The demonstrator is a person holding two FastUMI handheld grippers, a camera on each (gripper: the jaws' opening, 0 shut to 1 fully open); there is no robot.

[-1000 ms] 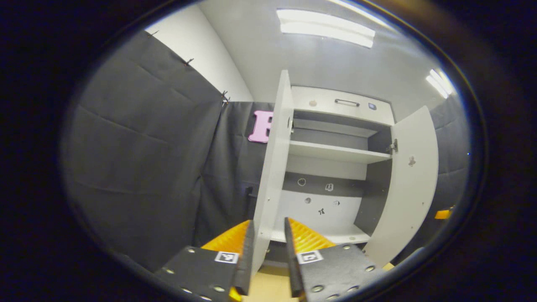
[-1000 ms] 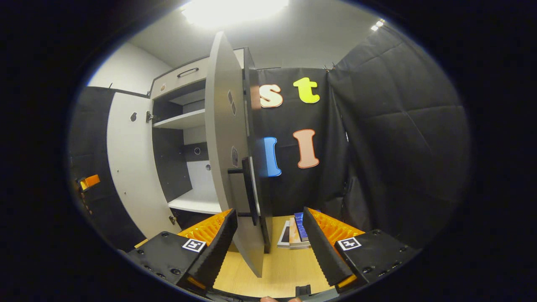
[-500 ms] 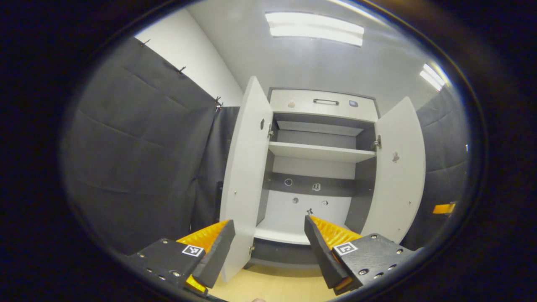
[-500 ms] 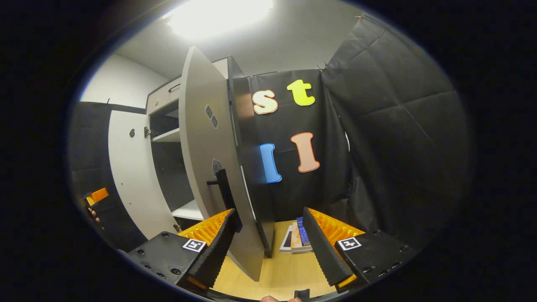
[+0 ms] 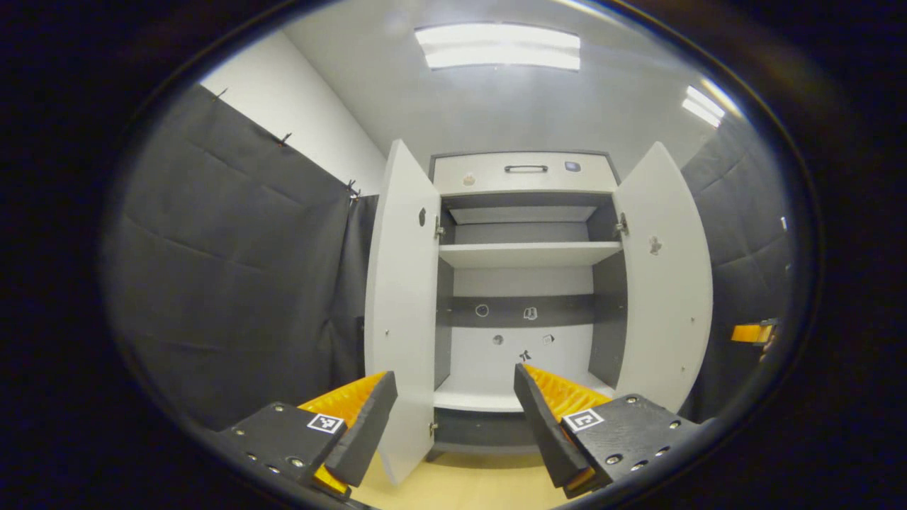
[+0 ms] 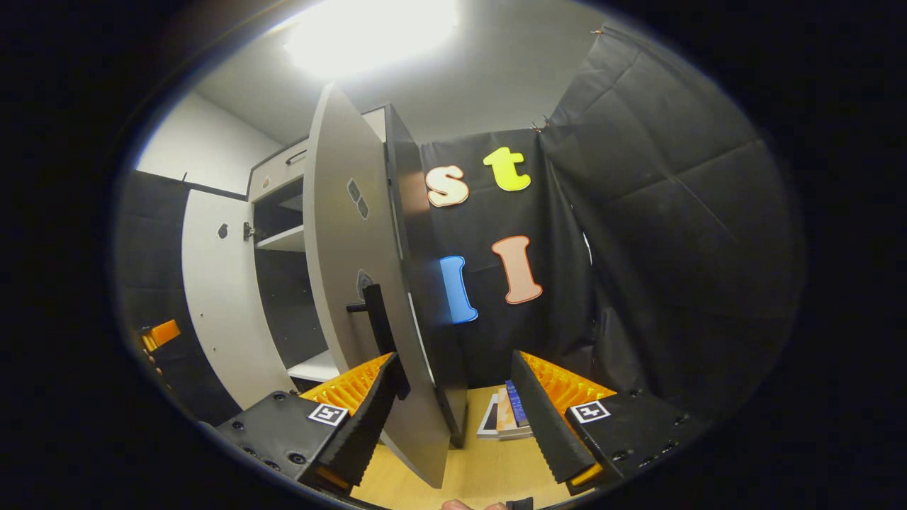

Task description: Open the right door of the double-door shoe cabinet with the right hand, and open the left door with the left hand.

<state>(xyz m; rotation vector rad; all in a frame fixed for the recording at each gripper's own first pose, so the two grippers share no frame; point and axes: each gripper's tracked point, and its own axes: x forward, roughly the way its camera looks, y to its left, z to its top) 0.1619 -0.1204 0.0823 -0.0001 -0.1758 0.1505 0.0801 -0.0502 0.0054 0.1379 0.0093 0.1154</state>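
Note:
The white shoe cabinet [image 5: 523, 170] stands with both doors swung wide. In the left gripper view, the left door [image 5: 400, 304] and right door [image 5: 666, 283] flank bare shelves. My left gripper [image 5: 453, 425] is open, a little back from the left door's lower edge, holding nothing. In the right gripper view, the right door [image 6: 354, 297] is seen nearly edge-on, its dark bar handle [image 6: 375, 322] just above one finger [image 6: 365, 418]. My right gripper [image 6: 453, 421] is open with the door's lower edge between its wide-apart fingers. The left door [image 6: 220, 297] shows beyond.
Black cloth walls close in on both sides of the cabinet. A small stack of books [image 6: 506, 411] lies on the wooden floor [image 6: 489, 467] to the right of the cabinet. The other gripper shows far off at each view's edge [image 5: 751, 333] [image 6: 159, 333].
My left gripper, narrow around the left door's edge a second ago, has opened and drawn back; that door has swung wide. The right door has swung slightly further open.

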